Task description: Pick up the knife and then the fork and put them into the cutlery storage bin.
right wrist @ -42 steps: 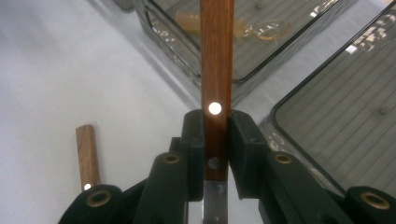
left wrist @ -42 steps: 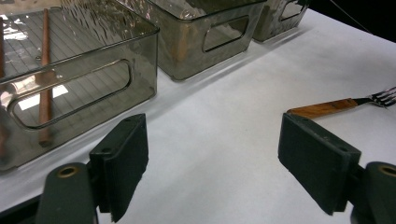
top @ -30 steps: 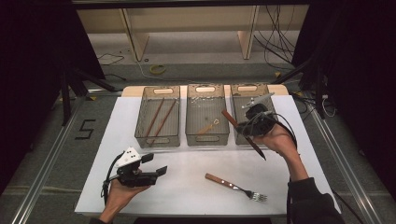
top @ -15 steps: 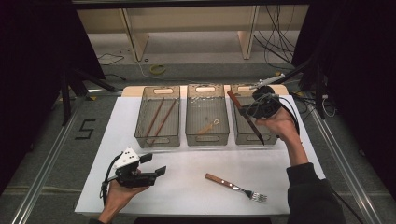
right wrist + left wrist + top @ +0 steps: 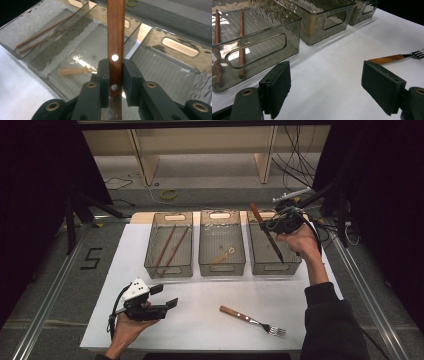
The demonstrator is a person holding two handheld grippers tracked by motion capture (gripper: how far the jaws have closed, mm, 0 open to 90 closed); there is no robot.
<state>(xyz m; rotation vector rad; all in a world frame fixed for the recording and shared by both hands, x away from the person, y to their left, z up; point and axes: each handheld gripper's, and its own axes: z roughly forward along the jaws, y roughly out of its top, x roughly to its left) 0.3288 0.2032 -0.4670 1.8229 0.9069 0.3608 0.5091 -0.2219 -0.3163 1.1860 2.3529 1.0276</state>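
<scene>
My right gripper (image 5: 272,225) (image 5: 115,67) is shut on a wooden-handled knife (image 5: 265,232) (image 5: 115,30) and holds it over the right smoky plastic bin (image 5: 274,266). The knife's handle points up and to the far left, and its dark blade slants down into that bin. My left gripper (image 5: 165,296) (image 5: 325,85) stands open near the table's front left with nothing between its jaws. A fork (image 5: 252,320) (image 5: 395,58) with a wooden handle lies on the white table top at the front, right of the left gripper.
Three bins stand in a row at the back. The left bin (image 5: 150,262) holds two chopsticks (image 5: 170,247) (image 5: 241,42); the middle bin (image 5: 222,268) holds a small wooden spoon (image 5: 222,256) (image 5: 75,71). Cables and stand legs lie beyond the table's right corner.
My right gripper has carried the knife up and away from me, from the right bin's front edge to above its far part. The left gripper has stayed put.
</scene>
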